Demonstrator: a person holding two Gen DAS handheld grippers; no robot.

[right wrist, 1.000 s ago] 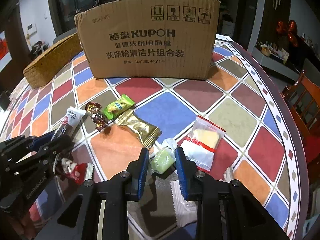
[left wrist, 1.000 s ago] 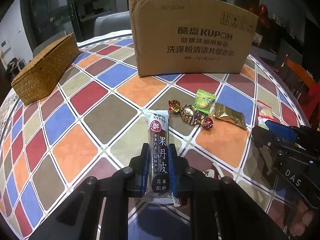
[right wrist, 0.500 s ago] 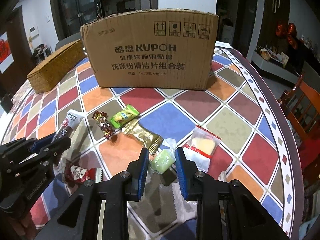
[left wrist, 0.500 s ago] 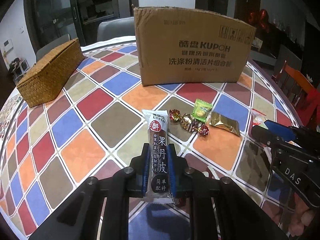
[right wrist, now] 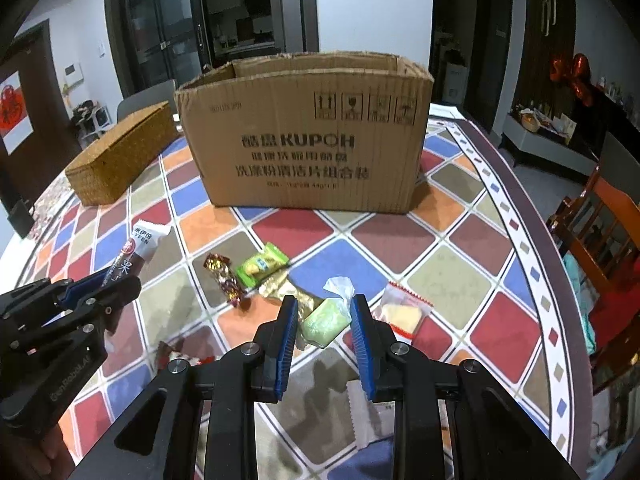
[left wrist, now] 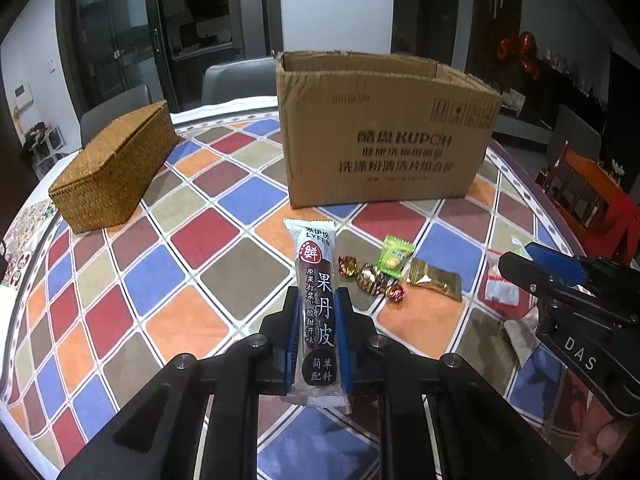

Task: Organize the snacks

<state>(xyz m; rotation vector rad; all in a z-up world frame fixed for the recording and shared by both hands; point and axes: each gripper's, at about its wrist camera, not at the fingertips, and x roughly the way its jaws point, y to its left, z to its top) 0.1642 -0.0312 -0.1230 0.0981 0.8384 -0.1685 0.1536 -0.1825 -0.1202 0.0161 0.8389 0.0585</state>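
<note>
Left wrist | fingers (left wrist: 317,312) pinch fruit-leather bar (left wrist: 316,304) | long axis along fingers, toward cardboard box (left wrist: 384,136)

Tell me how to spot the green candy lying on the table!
Find the big cardboard box. On the checkered table in front of it lies a small row of sweets. The green candy is the bright lime packet, between a shiny twisted candy and a gold packet.

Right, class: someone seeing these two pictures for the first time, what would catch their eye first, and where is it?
The big open cardboard box stands mid-table on the bright checkered tablecloth. Up close, the left gripper clamps a long dark snack bar and the right gripper a pale green sweet. Loose candies lie before the box.
</note>
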